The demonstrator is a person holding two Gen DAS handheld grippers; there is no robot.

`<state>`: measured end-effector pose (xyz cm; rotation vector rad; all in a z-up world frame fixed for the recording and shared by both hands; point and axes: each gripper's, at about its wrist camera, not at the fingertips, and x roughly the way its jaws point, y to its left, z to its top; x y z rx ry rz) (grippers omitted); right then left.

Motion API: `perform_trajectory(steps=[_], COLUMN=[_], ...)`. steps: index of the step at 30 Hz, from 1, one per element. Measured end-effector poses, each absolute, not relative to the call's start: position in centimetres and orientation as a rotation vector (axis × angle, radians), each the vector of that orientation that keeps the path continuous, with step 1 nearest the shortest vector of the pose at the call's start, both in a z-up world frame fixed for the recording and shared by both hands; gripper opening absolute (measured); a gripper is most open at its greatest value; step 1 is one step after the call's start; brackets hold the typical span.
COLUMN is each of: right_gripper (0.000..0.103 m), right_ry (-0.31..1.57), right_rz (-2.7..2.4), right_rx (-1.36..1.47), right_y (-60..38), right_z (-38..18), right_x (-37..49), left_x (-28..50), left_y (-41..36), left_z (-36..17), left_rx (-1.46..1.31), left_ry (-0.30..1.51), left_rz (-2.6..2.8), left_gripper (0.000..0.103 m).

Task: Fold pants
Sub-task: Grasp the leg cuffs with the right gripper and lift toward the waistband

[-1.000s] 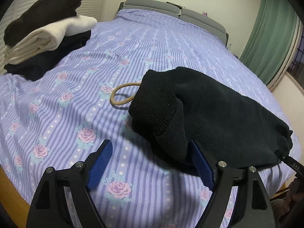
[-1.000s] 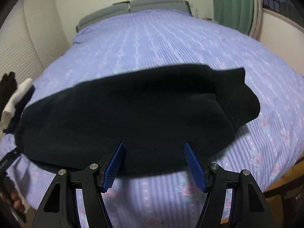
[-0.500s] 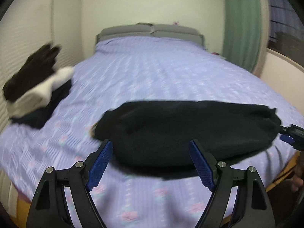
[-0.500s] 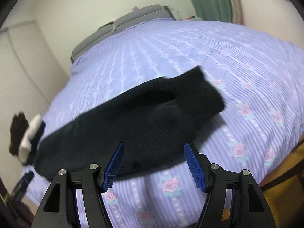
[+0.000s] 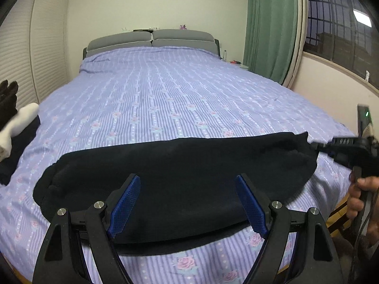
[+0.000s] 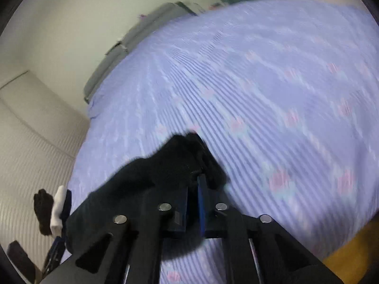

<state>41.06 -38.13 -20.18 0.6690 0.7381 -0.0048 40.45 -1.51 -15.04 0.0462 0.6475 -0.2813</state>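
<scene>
Left hand-held gripper (image 5: 187,203) stands wide apart at the bottom of the frame, its blue pads over the black pants (image 5: 175,170) spread across the near edge of the bed (image 5: 180,90). Right hand-held gripper (image 6: 197,189), jaws pinched narrow, clamps the pants' end at lower center. Folded clothes (image 5: 14,127) sit at far left.

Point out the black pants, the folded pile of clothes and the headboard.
pants (image 5: 180,165), left wrist view, middle of the dark cloth.
pile of clothes (image 5: 21,118), left wrist view, white garment's rolled end.
headboard (image 5: 182,36), left wrist view, right grey cushion.
</scene>
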Motion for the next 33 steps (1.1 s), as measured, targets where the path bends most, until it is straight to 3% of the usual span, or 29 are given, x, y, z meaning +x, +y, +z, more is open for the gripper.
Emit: perform_trajectory(steps=[4, 12, 13, 15, 16, 17, 20, 30, 33], right_gripper=[0.007, 0.009, 0.013, 0.039, 0.062, 0.069, 0.075, 0.077, 0.062], right_ry=[0.662, 0.733, 0.726, 0.719, 0.702, 0.677, 0.667, 0.704, 0.714], right_rz=[0.045, -0.032, -0.032, -0.054, -0.067, -0.068, -0.037, 0.071, 0.147], right_rx=[0.578, 0.577, 0.594, 0.636, 0.667, 0.699, 0.817, 0.999, 0.976], right_y=[-37.4, -37.3, -37.6, -38.1, -38.2, -38.6, -38.8, -36.9, -36.0], right_z=[-17.9, -20.5, -20.6, -20.7, -20.7, -20.7, -21.8, -26.8, -26.8], right_x=[42.0, 40.7, 40.4, 39.8, 39.3, 38.5, 37.6, 41.1, 42.8], left_x=[40.5, 40.8, 40.7, 40.6, 40.6, 40.5, 40.1, 40.6, 41.3], left_y=[-1.4, -1.7, -1.8, -2.2, -2.4, -2.5, -2.8, -2.4, -3.2], left_z=[-15.6, -16.4, -16.4, -16.3, -16.2, -16.1, -16.0, -16.5, -16.8], left_rx=[0.054, 0.061, 0.065, 0.075, 0.078, 0.081, 0.095, 0.083, 0.087], left_ry=[0.66, 0.679, 0.676, 0.666, 0.662, 0.658, 0.654, 0.648, 0.635], left_rz=[-0.271, -0.267, -0.27, -0.275, -0.277, -0.28, -0.284, -0.265, -0.284], left_gripper=[0.082, 0.082, 0.082, 0.082, 0.082, 0.082, 0.082, 0.082, 0.082])
